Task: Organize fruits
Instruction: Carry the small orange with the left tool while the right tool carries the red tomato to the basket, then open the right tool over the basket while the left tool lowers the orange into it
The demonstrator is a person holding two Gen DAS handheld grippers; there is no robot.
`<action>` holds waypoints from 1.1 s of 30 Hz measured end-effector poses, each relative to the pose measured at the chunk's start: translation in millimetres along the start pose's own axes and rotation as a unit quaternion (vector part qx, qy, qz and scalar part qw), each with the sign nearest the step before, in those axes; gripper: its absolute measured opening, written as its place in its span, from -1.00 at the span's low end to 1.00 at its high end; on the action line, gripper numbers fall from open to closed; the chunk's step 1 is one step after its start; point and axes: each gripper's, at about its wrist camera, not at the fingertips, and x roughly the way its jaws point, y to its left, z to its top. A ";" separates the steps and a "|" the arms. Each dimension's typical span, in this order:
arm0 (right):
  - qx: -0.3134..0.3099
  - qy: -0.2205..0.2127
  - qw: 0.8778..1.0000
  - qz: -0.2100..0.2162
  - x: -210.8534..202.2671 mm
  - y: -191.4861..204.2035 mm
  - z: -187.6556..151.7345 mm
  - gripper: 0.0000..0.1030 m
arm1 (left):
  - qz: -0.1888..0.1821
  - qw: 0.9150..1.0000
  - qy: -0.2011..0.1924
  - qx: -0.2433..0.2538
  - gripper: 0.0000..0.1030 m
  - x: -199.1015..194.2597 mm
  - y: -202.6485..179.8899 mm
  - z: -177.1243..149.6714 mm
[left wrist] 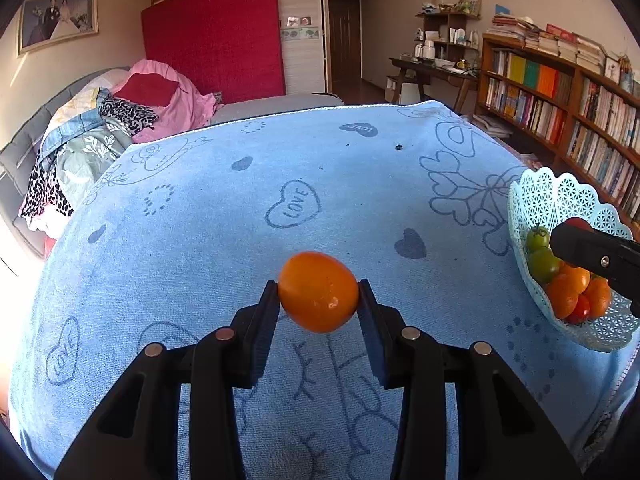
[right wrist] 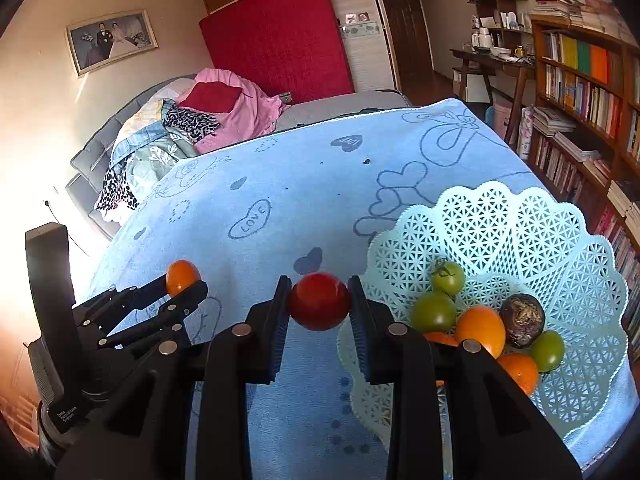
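Observation:
My left gripper [left wrist: 319, 294] is shut on an orange tomato [left wrist: 318, 291] and holds it above the blue towel; it also shows in the right wrist view [right wrist: 185, 280]. My right gripper [right wrist: 319, 300] is shut on a red tomato [right wrist: 319, 301] just left of the pale blue lattice basket [right wrist: 520, 232]. The basket holds green tomatoes [right wrist: 434, 312], orange ones [right wrist: 480, 330] and a dark brown fruit [right wrist: 522, 320]. In the left wrist view the basket [left wrist: 560, 196] is at the right edge, with the right gripper's finger [left wrist: 592, 250] over it.
A blue towel [left wrist: 280, 208] with heart and "LOVE" prints covers the table. Behind it are a bed with piled clothes [left wrist: 100, 136], a red mattress [left wrist: 216, 36], and bookshelves [left wrist: 560, 96] at the right.

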 end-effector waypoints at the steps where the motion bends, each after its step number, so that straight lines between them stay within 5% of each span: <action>1: 0.006 -0.004 1.000 -0.004 -4.3 -6.8 -0.2 -0.42 | -0.002 1.000 -0.001 0.004 -0.22 -1.3 -4.6 0.8; 11: 0.073 -0.013 0.997 -0.029 -16.1 -74.1 6.2 -0.43 | -0.036 0.999 0.000 0.033 -0.22 -7.4 -43.3 6.6; 26: 0.096 -0.006 0.995 -0.032 1.8 -97.7 10.2 -0.41 | -0.122 0.990 0.008 0.064 -0.22 -6.6 -90.0 22.5; 29: 0.111 -0.020 0.993 -0.033 -3.3 -102.8 9.9 0.26 | -0.133 0.989 0.012 0.068 -0.22 -3.7 -97.6 25.8; 33: 0.118 -0.035 0.992 -0.042 -11.2 -110.5 8.4 0.26 | -0.149 0.986 0.013 0.078 -0.22 -0.4 -111.1 29.5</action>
